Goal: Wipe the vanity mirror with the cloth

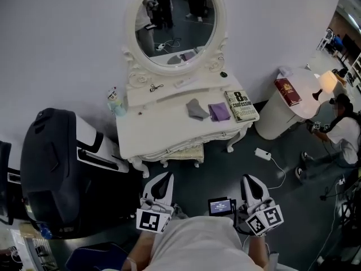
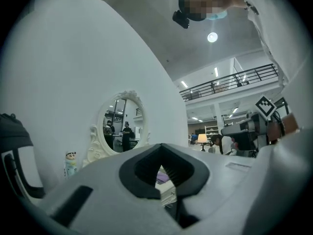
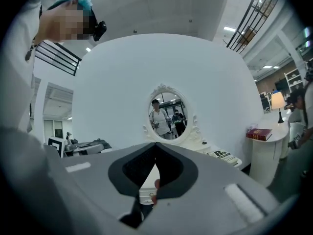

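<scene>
Both grippers are held low in front of the person, well short of the vanity [image 1: 148, 130]. The left gripper [image 1: 163, 179] has its jaws pressed together with nothing between them. The right gripper [image 1: 249, 180] is likewise closed and empty. Each points level toward the furniture.

On the vanity top, right of centre, lies a rumpled grey cloth [image 1: 196, 109]. Just beside it on the right is a flatter purple cloth [image 1: 219, 112], with a book [image 1: 241, 105] next along. The pictures do not show which cloth the task means. The oval mirror [image 1: 176, 21] stands upright at the back of the top in a carved white frame, well apart from both grippers.

Either cloth looks soft, light and limp, so weight should be no issue, though the jaws would have to open first. The grey one's raised folds seem the easiest place to pinch. The purple one lies flat, so a corner or edge would probably have to be nipped off the surface. Held by a single pinch, a cloth will likely droop and bunch, and a gathered wad should wipe better than a trailing corner. The glass is likely hard, smooth and breakable, so light pressure seems wise. Whether the frame can tilt under a push cannot be told.
</scene>
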Tool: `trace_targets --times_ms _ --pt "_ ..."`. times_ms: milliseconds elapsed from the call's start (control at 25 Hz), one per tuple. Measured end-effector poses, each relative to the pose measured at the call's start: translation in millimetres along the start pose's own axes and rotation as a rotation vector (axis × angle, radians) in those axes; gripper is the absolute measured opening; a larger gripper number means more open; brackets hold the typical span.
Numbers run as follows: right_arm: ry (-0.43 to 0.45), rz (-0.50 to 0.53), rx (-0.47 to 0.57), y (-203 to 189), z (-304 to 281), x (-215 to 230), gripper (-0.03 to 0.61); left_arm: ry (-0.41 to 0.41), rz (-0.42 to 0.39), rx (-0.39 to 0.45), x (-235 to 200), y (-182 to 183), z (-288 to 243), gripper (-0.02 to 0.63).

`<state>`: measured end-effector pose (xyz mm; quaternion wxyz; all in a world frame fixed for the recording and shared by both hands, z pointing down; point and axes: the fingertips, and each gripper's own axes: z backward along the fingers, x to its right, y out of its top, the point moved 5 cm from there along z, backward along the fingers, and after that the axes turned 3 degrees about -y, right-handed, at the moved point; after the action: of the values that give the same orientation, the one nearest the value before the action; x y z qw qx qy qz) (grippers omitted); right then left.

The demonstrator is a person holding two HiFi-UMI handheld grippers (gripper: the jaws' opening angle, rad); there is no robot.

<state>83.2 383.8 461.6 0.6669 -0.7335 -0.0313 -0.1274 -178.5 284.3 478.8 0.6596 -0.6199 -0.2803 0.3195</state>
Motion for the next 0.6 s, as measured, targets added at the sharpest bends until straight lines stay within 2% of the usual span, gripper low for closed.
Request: trace_targets --times_ms 200,360,600 --pt "0.008 -0.057 -0.027 -6 -46 9 0.008 0.021 0.000 -0.023 -40 1 -19 0.006" --pt "0.032 -0.044 -0.065 -11 -91 25 0.009 0.051 0.000 -0.059 -63 -11 -39 0.006" --pt "0.124 -0.038 -0.117 -12 -178 69 0.009 0.125 -0.003 -0.068 -95 -19 -96 0.006"
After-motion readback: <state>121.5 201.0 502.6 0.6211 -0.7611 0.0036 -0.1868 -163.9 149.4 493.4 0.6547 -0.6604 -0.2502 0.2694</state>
